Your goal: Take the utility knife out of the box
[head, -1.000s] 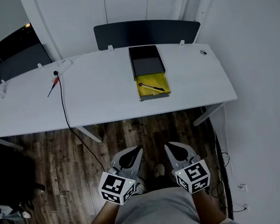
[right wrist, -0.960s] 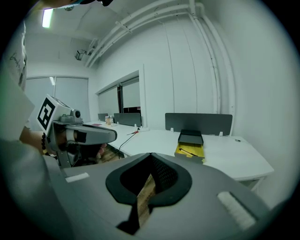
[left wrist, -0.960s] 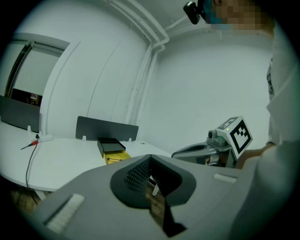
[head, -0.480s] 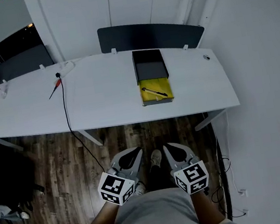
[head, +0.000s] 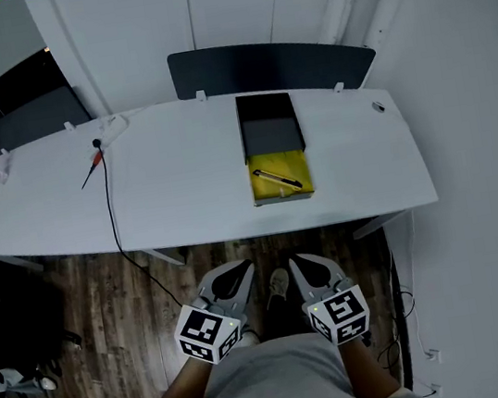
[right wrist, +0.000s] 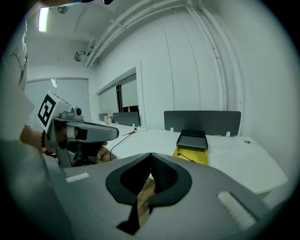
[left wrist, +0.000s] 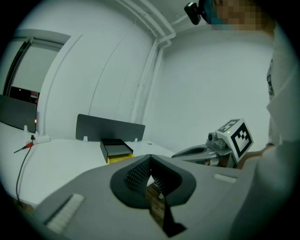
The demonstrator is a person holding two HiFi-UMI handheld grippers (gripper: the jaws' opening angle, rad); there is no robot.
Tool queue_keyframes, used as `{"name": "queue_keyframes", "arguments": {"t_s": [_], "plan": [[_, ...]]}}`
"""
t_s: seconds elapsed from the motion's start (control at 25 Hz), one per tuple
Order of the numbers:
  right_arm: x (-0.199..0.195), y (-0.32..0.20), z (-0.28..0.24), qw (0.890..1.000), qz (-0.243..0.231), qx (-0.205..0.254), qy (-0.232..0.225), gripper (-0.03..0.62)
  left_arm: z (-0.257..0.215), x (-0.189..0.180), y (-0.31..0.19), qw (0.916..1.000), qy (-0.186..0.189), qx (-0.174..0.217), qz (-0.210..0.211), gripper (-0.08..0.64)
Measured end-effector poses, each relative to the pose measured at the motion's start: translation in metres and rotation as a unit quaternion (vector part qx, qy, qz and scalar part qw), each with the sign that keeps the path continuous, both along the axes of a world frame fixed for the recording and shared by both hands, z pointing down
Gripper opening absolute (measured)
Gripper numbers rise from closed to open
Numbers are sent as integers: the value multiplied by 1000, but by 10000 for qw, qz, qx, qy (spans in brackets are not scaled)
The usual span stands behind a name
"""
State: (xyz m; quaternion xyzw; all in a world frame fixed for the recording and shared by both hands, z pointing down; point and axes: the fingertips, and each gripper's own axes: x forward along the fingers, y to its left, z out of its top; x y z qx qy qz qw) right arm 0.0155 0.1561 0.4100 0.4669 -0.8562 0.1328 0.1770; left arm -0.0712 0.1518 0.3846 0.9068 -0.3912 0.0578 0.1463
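A box (head: pixel 268 125) lies on the white desk (head: pixel 181 185), its dark sleeve at the back and its yellow drawer (head: pixel 291 166) pulled out toward me. The slim utility knife (head: pixel 279 178) lies slantwise in the drawer. Both grippers hang low in front of my body, well short of the desk's edge and over the wooden floor. My left gripper (head: pixel 239 267) (left wrist: pixel 150 174) is shut with nothing in it. My right gripper (head: pixel 298 260) (right wrist: pixel 151 174) is shut and empty too. The box (right wrist: pixel 192 139) with its yellow drawer (right wrist: pixel 193 155) stands ahead in the right gripper view.
A black cable (head: pixel 110 206) runs from a white power strip (head: pixel 112 124) over the desk's front edge to the floor. A red-handled tool (head: pixel 93 160) lies at the left. A dark partition (head: pixel 270 66) backs the desk. A white wall (head: pixel 477 157) stands at the right.
Both grippers and my view have come closer to the desk; the box now sits lower and larger in the head view. The jaws stayed shut.
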Motion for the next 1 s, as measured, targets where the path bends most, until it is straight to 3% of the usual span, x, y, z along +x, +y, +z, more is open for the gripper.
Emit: {"name": "queue_keyframes", "arguments": {"t_s": [0.4,1.0], "plan": [[39,-104,1,9997,-192,-104,84,15,2,36,-100,9999,-105,-102,-85,2],[73,-202,8,9974,-664,-260,125,15,-5,66,-190,9983,-232,-147,-512,2]]}}
